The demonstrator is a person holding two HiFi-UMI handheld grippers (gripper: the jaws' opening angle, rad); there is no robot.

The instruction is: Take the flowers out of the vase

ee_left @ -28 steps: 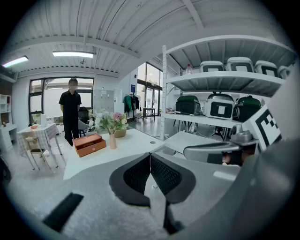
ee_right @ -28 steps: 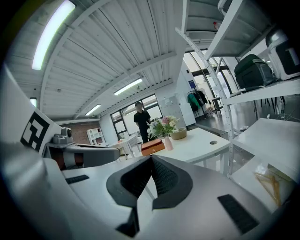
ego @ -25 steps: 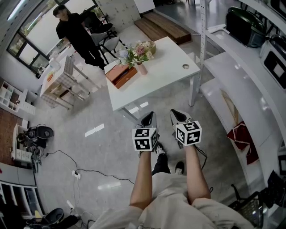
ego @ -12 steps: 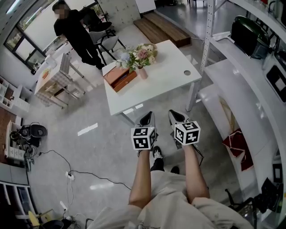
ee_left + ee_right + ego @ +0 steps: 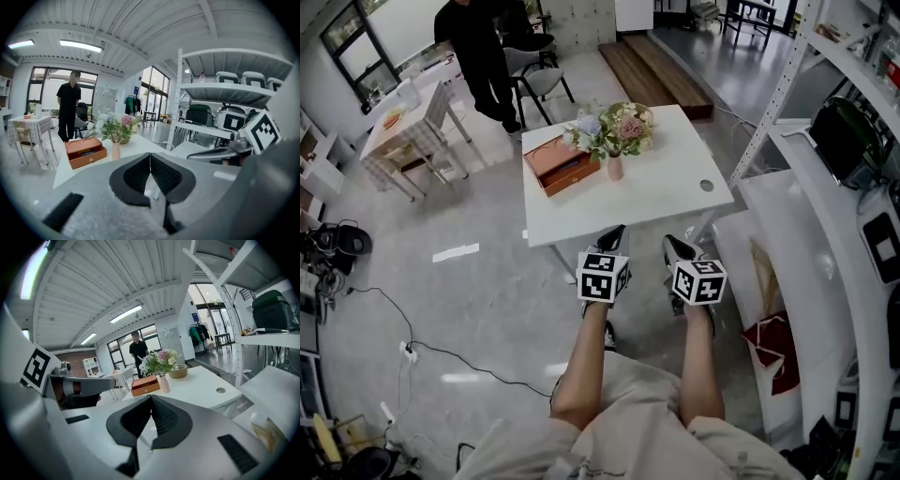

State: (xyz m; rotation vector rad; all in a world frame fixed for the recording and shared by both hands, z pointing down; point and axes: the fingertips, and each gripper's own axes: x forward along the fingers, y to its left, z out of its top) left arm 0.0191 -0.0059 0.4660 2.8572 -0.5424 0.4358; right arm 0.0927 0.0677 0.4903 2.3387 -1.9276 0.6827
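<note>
A bunch of pink, white and blue flowers (image 5: pixel 614 132) stands in a small pink vase (image 5: pixel 616 168) on the white table (image 5: pixel 675 183). The left gripper view shows the flowers (image 5: pixel 117 125) and vase (image 5: pixel 116 151) well ahead, and so does the right gripper view, with its flowers (image 5: pixel 161 360) and vase (image 5: pixel 165 384). My left gripper (image 5: pixel 616 232) and right gripper (image 5: pixel 672 243) are held side by side just short of the table's near edge, well short of the vase. Both are shut with nothing between the jaws: left gripper (image 5: pixel 150 155), right gripper (image 5: pixel 151 397).
An open orange box (image 5: pixel 565 166) lies left of the vase, and a round bowl (image 5: pixel 643 116) sits behind the flowers. A person in black (image 5: pixel 483 47) stands beyond the table by chairs. White metal shelving (image 5: pixel 825 187) with appliances runs along the right.
The head view has moved closer to the table, which now lies just ahead of the grippers. Both grippers stay shut and side by side.
</note>
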